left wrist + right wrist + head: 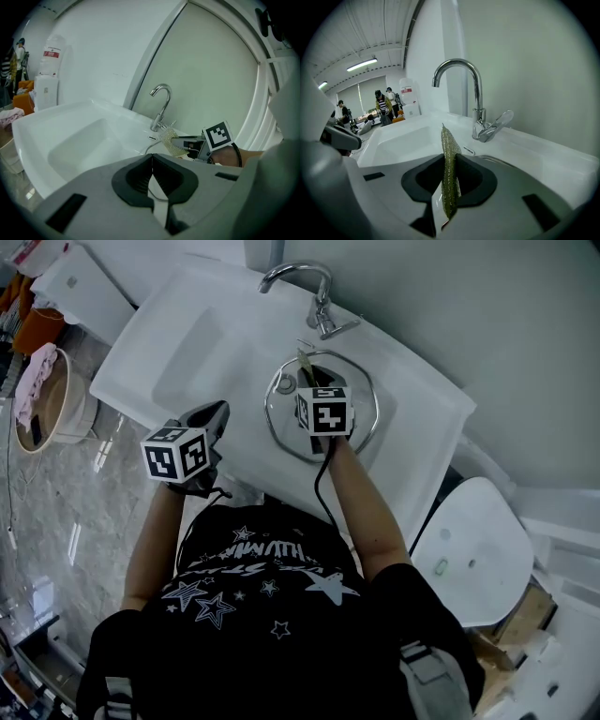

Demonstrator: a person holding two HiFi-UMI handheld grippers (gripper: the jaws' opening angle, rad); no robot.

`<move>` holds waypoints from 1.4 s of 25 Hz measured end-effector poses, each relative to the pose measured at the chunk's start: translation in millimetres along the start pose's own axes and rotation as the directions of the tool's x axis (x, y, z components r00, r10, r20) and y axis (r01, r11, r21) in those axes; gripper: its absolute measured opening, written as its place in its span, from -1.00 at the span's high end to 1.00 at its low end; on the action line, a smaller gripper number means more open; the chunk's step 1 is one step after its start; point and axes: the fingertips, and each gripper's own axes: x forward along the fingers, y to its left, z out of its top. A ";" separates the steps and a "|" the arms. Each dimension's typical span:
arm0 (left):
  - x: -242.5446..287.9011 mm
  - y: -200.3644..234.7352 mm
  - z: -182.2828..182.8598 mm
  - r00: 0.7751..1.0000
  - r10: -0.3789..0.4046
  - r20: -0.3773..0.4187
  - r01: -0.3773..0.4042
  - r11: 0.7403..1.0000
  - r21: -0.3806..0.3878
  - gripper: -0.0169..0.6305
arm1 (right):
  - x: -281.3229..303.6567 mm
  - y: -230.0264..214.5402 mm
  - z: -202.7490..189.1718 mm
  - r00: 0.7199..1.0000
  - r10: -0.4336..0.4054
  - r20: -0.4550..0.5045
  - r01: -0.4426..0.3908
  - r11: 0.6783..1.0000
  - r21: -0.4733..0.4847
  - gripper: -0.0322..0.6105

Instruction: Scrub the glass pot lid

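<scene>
Gripping a scouring pad in right tool, left tool closed empty, glass lid partly hidden

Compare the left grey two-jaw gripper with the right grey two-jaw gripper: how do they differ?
The left gripper has its jaws shut on nothing; the right gripper is shut on a greenish mesh scouring pad. The right gripper hangs over the metal-rimmed glass pot lid; the left gripper is beside it, off the lid. Both carry a black-and-white marker cube.
</scene>
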 end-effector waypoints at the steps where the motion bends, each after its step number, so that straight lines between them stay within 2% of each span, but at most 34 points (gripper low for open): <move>1: -1.5 -1.1 -1.6 1.000 0.002 0.004 -0.002 1.000 -0.004 0.92 | -2.8 -0.4 0.1 1.000 0.005 0.007 -0.005 1.000 0.004 0.68; 8: -17.0 -0.5 -16.7 1.000 0.020 0.020 -0.019 0.999 -0.036 0.92 | -18.6 7.6 9.0 0.999 0.020 0.048 -0.020 1.000 -0.010 0.69; 16: -49.9 0.8 -36.0 0.998 0.039 0.044 -0.036 0.996 -0.079 0.92 | -37.9 41.2 10.0 0.995 0.075 0.058 -0.073 0.997 -0.031 0.69; 23: -74.5 -4.8 -59.6 0.997 0.051 0.060 -0.045 0.994 -0.104 0.92 | -60.0 58.8 -12.4 0.996 0.073 0.046 -0.070 0.996 -0.063 0.69; 35: -119.4 -38.0 -95.7 0.997 0.030 0.075 -0.022 0.994 -0.107 0.92 | -121.0 77.3 -57.8 0.998 0.063 0.019 -0.062 0.997 -0.044 0.69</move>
